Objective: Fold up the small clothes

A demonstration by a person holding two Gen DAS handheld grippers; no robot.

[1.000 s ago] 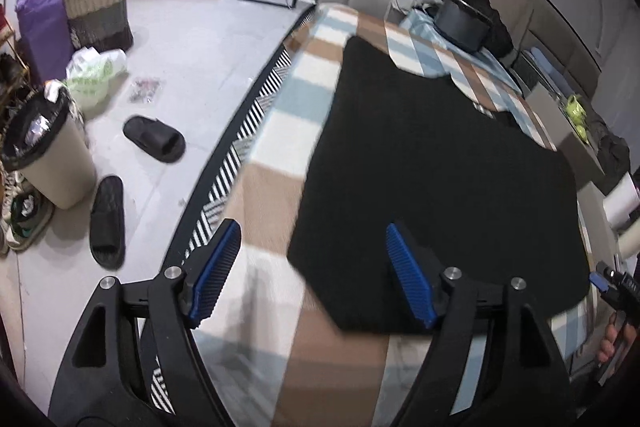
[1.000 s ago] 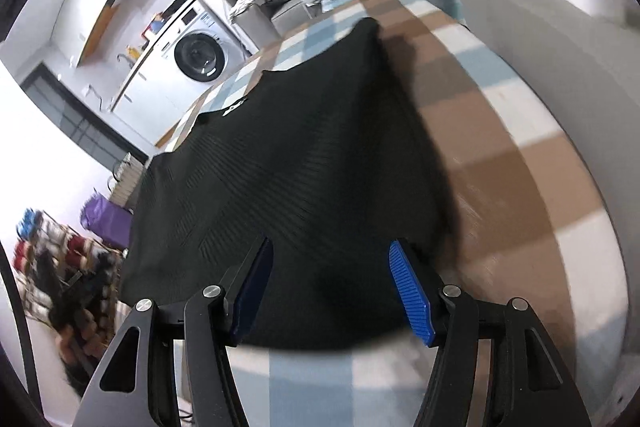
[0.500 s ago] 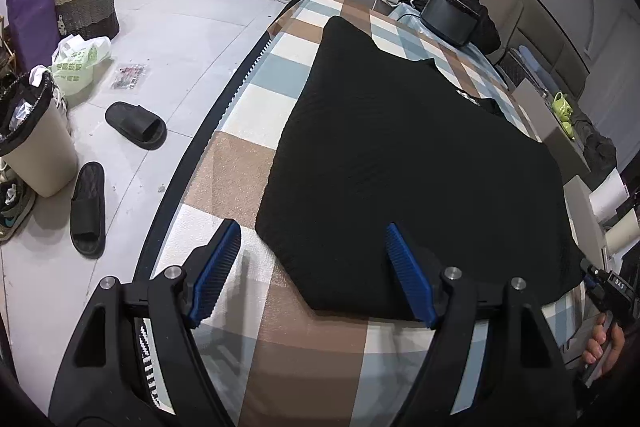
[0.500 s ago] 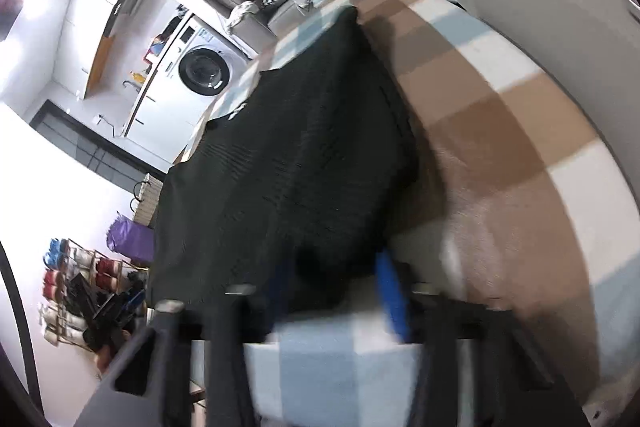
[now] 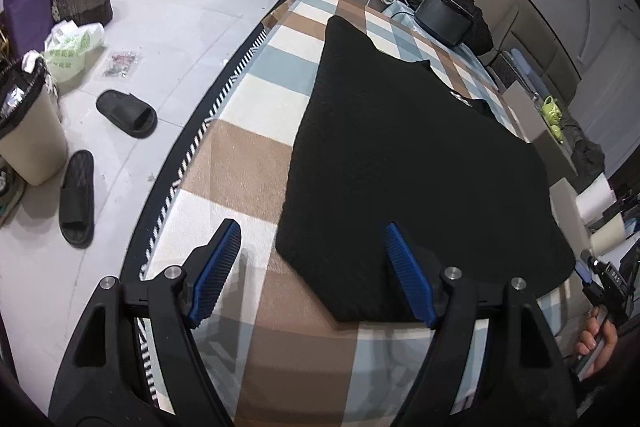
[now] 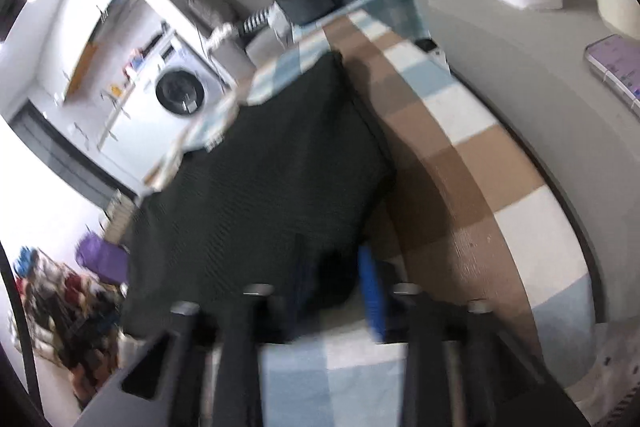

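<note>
On the checked blanket lies the black garment, spread flat, its near hem toward 6 o'clock in the left wrist view and its neck end toward 12. Surface under the blanket not identifiable (bed or tabletop, cannot tell).

Left gripper: jaws wide, nothing between the pads. It hovers over the near-left corner of the garment; the right pad sits above the cloth, the left pad above bare blanket. No contact that I can see.

Right gripper: frame is blurred. Jaws narrower than the left, and they have just been opening again after a squeeze. Black cloth sits bunched between them at the near-right corner, and the fabric there looks raised off the blanket. Whether the pads press on it I cannot tell; the blue pad at 3 o'clock of the bunch shows a face clear of cloth.

Step, as I judge it: start of the first fold, taking hold of the two near corners of the hem. Right side is mid-grasp and not secure; left side not yet begun.

Next move calls for: right jaws to close firmly on the bunched corner; left gripper to drop onto its corner and pinch one edge of cloth only, not the blanket beneath. Then both lift together toward 12 o'clock, level, so the hem does not skew.
</note>
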